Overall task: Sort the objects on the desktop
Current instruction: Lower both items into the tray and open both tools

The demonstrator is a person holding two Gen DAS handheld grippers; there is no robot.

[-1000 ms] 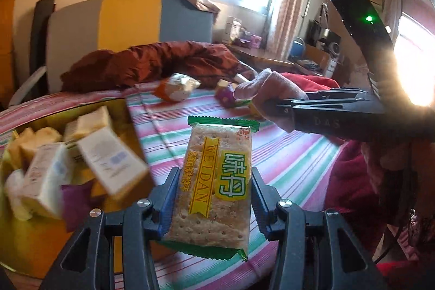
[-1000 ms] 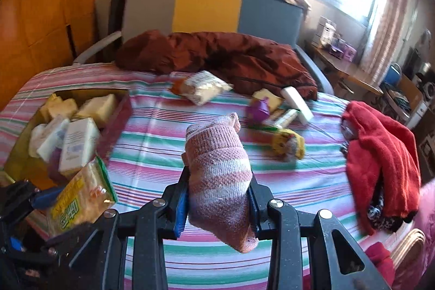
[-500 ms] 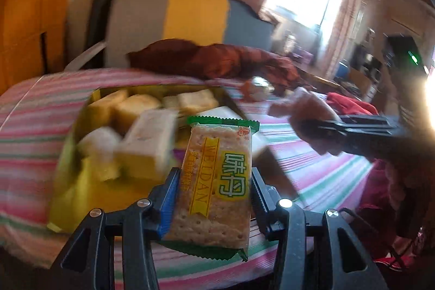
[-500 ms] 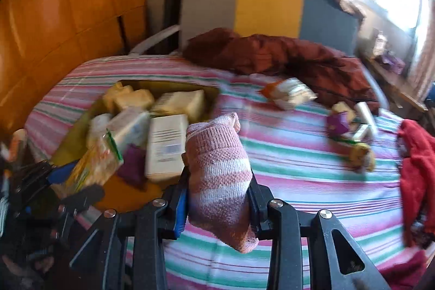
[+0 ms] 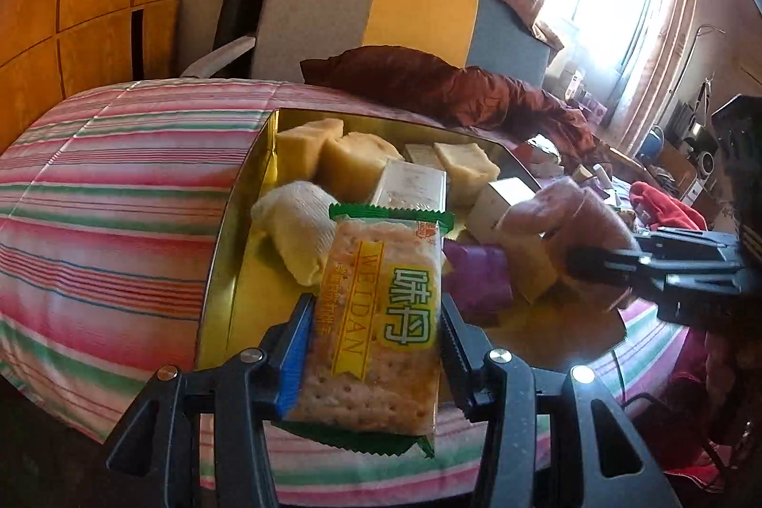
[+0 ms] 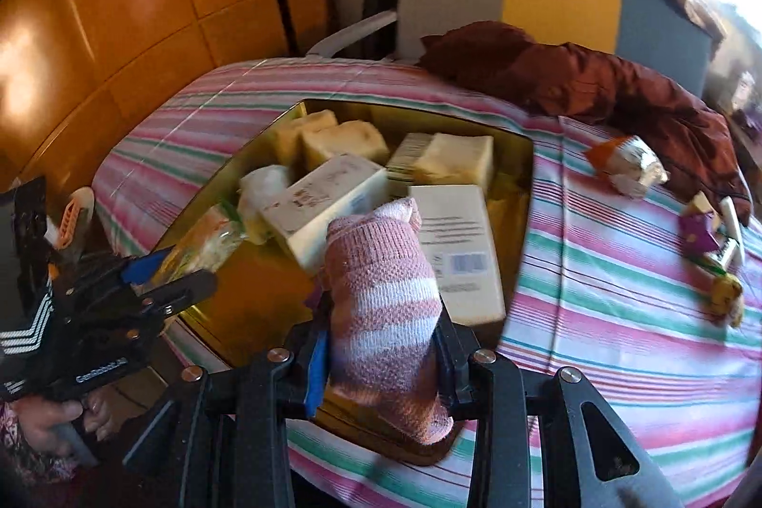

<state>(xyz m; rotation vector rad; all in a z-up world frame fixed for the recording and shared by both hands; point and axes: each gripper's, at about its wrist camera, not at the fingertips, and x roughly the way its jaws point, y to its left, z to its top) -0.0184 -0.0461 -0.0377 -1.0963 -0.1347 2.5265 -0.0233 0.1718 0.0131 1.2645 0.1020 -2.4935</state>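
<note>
My left gripper (image 5: 376, 317) is shut on a green-edged cracker packet (image 5: 381, 317) and holds it above the near edge of the gold tin box (image 5: 228, 251). My right gripper (image 6: 381, 341) is shut on a pink and white striped sock (image 6: 386, 298), held over the near part of the same box (image 6: 519, 155). The box holds several white cartons, pale yellow blocks and a purple wrapper (image 5: 476, 274). The sock in the right gripper also shows in the left wrist view (image 5: 566, 222). The left gripper with the packet shows in the right wrist view (image 6: 190, 260).
The table has a pink and green striped cloth (image 6: 619, 293). On its right side lie an orange and white snack bag (image 6: 624, 165), a purple wrapper (image 6: 695, 232) and a small yellow item (image 6: 724, 298). A dark red jacket (image 6: 595, 79) lies at the back before a chair. Red cloth (image 5: 666, 208) lies at far right.
Both grippers have swung left from the middle of the table to over the gold box, each still holding its object. The loose items are now off to the right.
</note>
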